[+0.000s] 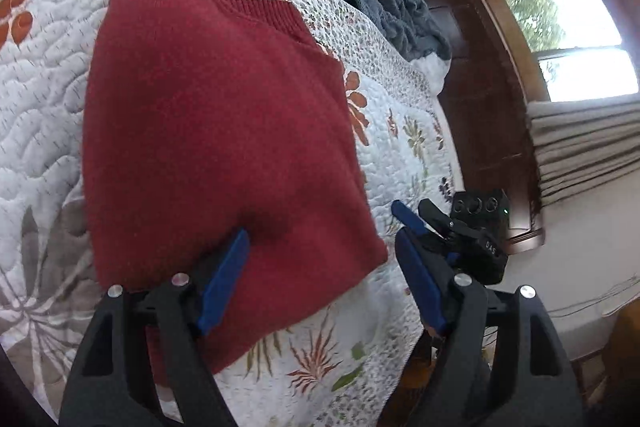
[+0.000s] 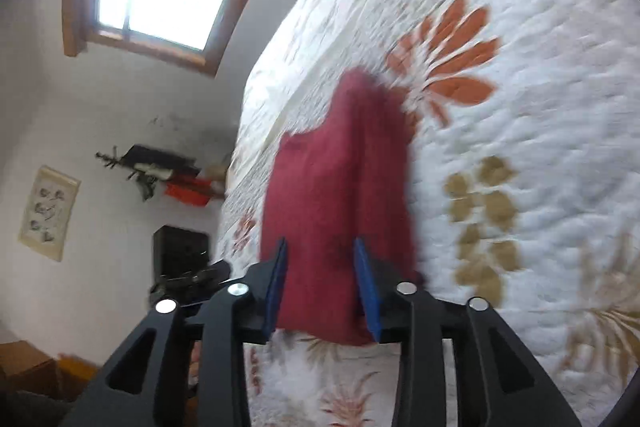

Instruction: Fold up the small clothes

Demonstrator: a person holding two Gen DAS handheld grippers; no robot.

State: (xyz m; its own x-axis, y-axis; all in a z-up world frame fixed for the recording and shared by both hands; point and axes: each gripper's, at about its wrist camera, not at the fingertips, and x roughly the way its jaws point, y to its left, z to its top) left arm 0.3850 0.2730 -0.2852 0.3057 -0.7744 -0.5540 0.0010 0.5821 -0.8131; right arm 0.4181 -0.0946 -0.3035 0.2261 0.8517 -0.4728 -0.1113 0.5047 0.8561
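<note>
A dark red knit sweater [image 1: 216, 131] lies folded on the floral quilt [image 1: 400, 155], ribbed hem at the far end. My left gripper [image 1: 322, 235] is open wide just above the sweater's near right corner; its left finger [image 1: 224, 283] is over the cloth and its right finger [image 1: 420, 283] is over bare quilt. The right gripper [image 1: 416, 217] hovers just past the sweater's right edge. In the blurred right wrist view, the right gripper [image 2: 320, 241] has its fingers apart, with the sweater [image 2: 340, 179] showing between them on the quilt [image 2: 520, 107].
A grey-blue towel [image 1: 392, 7] is bunched at the far end of the bed by the dark wooden headboard [image 1: 476, 95]. A window [image 1: 568, 39] and a grey curtain [image 1: 588, 151] stand to the right. Beyond the bed edge are a wall shelf [image 2: 168, 167] and a poster [image 2: 48, 211].
</note>
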